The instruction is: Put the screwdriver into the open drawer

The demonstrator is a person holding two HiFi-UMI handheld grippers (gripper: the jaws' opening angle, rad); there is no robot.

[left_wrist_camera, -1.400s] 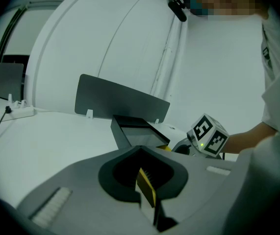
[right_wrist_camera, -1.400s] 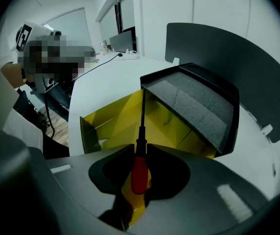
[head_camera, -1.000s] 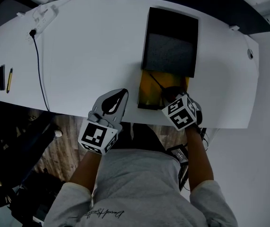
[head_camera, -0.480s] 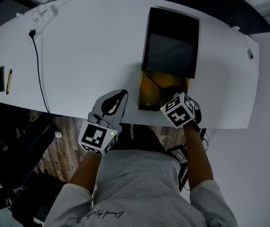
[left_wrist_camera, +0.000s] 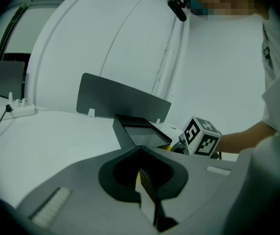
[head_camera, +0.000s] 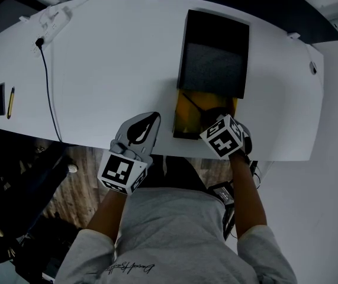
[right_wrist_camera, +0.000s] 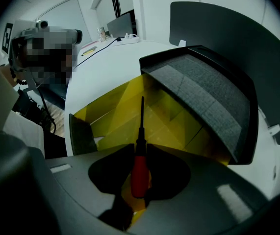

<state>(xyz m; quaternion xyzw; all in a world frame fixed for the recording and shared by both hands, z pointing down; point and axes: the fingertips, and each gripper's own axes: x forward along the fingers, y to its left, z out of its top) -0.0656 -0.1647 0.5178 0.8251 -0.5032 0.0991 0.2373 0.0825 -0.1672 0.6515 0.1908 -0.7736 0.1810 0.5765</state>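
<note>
Screwdriver (right_wrist_camera: 139, 168): smooth round red handle, thin straight dark shaft. Sits steeply nose-down in the right gripper (right_wrist_camera: 140, 150), handle between the 2 jaws, shaft reaching into the drawer (right_wrist_camera: 111, 112). Tip contact with the drawer floor not discernible.

Right gripper: clamped on the red handle, with jaws just now easing a little wider around it.

Left gripper (left_wrist_camera: 140, 151): matt grey, closed on nothing, ribbed pads pressed together. Parked at the near table edge, just left of the drawer.

Drawer: open, rectangular, glossy yellow walls. Holds the screwdriver shaft.

Cabinet (head_camera: 214, 52): black box, grey grainy top panel, drawer pulled out at its near side.

Table (head_camera: 109, 58): white, smooth, curved far edge. Carries 1 thin black cable (head_camera: 47, 81).

Right gripper view only: red handle and yellow interior close up.
Head view only: both grippers together, plus the cable.
Left gripper view only: grey upright partition panel (left_wrist_camera: 122, 99) behind the cabinet, and the right gripper's marker cube (left_wrist_camera: 202, 137) side-on.
</note>
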